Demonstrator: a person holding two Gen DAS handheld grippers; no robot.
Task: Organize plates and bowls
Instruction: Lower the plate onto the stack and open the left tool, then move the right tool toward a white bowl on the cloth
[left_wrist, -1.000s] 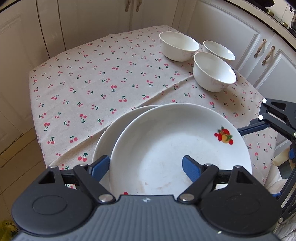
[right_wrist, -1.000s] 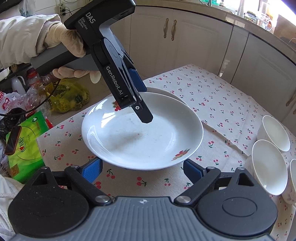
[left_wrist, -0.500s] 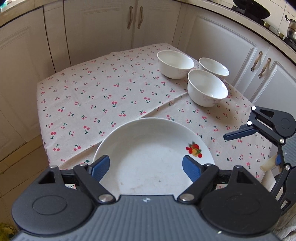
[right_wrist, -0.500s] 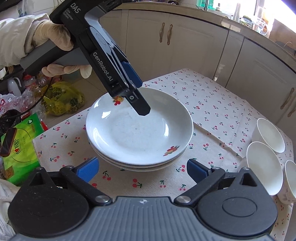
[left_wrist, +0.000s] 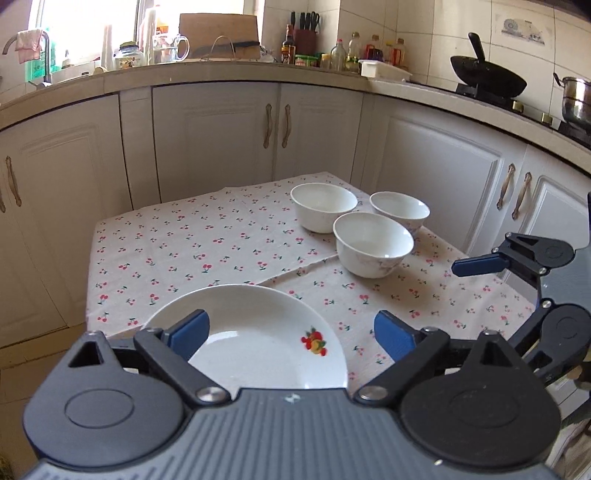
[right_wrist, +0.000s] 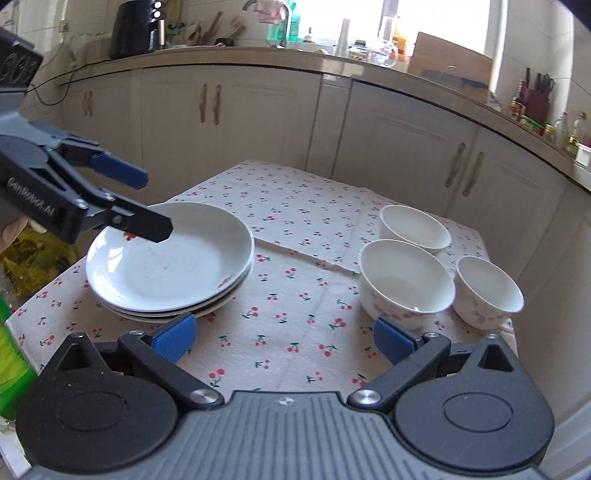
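Note:
A stack of white plates (right_wrist: 166, 269) with a fruit print sits on the left part of the cherry-print tablecloth (right_wrist: 295, 295); it also shows in the left wrist view (left_wrist: 258, 332). Three white bowls (right_wrist: 406, 280) stand apart on the right, also in the left wrist view (left_wrist: 373, 243). My left gripper (left_wrist: 291, 328) is open and empty above the plates' near edge; it also shows in the right wrist view (right_wrist: 146, 203). My right gripper (right_wrist: 284, 336) is open and empty above the cloth between plates and bowls.
White cabinets (left_wrist: 273, 133) surround the small table on its far sides. The counter (left_wrist: 221, 74) holds bottles, a knife block and a wok. A green package (right_wrist: 11, 354) and a yellow-green bag (right_wrist: 33, 254) lie left of the table.
The left gripper set the top plate onto the stack, let go and lifted back and up. Both grippers tilted upward; the right one turned toward the bowls.

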